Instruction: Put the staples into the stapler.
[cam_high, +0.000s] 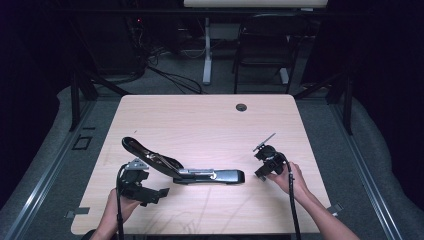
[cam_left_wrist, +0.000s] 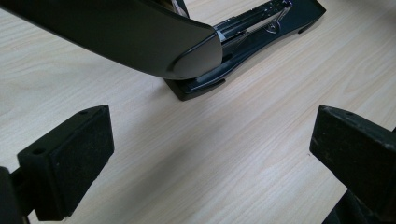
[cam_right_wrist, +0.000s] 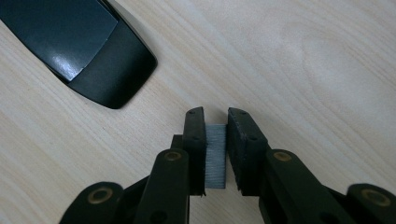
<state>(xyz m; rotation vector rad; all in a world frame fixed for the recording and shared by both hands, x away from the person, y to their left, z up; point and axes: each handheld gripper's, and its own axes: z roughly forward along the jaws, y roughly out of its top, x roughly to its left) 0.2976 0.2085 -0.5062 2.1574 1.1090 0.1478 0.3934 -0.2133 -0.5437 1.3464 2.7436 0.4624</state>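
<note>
A pale wooden table in a dark room.

The table (cam_high: 200, 120) has a round cable hole (cam_high: 241, 107) near its far edge. It stands on grey carpet (cam_high: 45, 165). Beyond it are a black chair (cam_high: 265, 45), a white desk leg (cam_high: 207, 50) and loose cables (cam_high: 170, 75).

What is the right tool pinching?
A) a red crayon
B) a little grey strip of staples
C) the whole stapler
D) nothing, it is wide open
B: the right tool is shut on a small grey staple strip between its jaws, beside the open stapler.
</note>
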